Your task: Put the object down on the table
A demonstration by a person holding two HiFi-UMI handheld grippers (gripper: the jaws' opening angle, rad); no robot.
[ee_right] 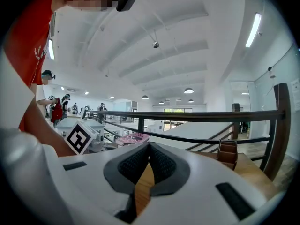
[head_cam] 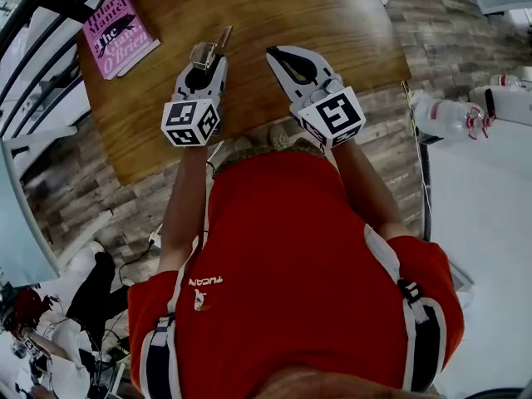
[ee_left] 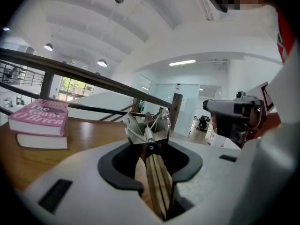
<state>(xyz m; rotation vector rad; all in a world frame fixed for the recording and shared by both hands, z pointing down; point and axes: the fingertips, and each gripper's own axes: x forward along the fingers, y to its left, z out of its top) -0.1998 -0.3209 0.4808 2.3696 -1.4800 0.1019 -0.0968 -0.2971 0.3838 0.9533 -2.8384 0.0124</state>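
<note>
Here the left gripper (head_cam: pixel 204 66) clamps the wooden-handled tool (ee_left: pixel 146 125) — head jutting beyond it; right gripper (head_cam: pixel 278 55) closed.

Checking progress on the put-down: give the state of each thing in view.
Left gripper: shut on the tool.
Tool: held by its wooden handle, metal head sticking out.
Right gripper: shut, empty.
Pink book: closed, lying on another book on the table.
</note>
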